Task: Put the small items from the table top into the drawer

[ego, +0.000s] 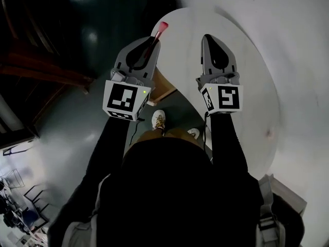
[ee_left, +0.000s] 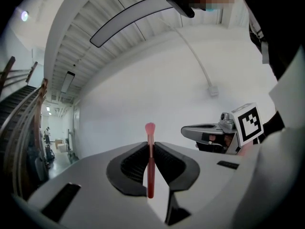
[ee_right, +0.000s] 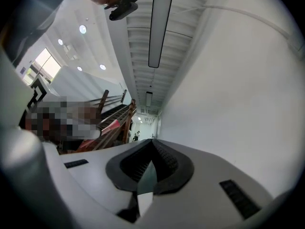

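My left gripper [ego: 154, 39] is shut on a thin red stick with a pink rounded tip [ego: 162, 27], which pokes out past the jaws over the edge of the white round table [ego: 252, 71]. In the left gripper view the red stick [ee_left: 150, 168] stands upright, pinched between the dark pads of the left gripper [ee_left: 150, 144], with a white wall behind it. My right gripper [ego: 208, 38] hovers over the table, its jaws together and nothing between them. The right gripper view shows the same for that right gripper [ee_right: 152, 142]. No other small items show on the table.
A tan wooden piece [ego: 163, 86] shows under the table's near edge between the grippers. The person's shoes [ego: 159, 120] stand on the grey floor below. A staircase with wooden rails [ee_left: 26, 113] rises at the left. The right gripper [ee_left: 209, 133] appears beside the left one.
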### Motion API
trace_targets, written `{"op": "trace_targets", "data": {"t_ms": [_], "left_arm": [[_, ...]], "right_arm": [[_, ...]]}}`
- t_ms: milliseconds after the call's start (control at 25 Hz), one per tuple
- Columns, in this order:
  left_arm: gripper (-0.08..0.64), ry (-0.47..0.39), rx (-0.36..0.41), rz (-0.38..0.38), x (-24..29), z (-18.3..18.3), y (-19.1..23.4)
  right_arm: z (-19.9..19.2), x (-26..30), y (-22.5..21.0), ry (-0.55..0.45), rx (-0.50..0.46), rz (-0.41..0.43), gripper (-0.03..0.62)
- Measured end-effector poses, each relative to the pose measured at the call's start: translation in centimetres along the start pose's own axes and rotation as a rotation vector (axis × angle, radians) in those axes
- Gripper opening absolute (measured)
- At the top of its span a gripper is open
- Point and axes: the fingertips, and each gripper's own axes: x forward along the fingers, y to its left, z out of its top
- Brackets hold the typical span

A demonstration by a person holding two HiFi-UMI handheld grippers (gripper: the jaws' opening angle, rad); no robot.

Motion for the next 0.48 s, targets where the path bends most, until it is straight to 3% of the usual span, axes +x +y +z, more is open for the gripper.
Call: {"op": "trace_targets", "data": {"t_ms": [480], "left_arm": [[0.054,0.031,-0.026,0.055,-1.8,-2.4,2.4]], "right_arm": [[-1.6,2.1,2.9,0.018,0.022,0.055,0.028]]}}
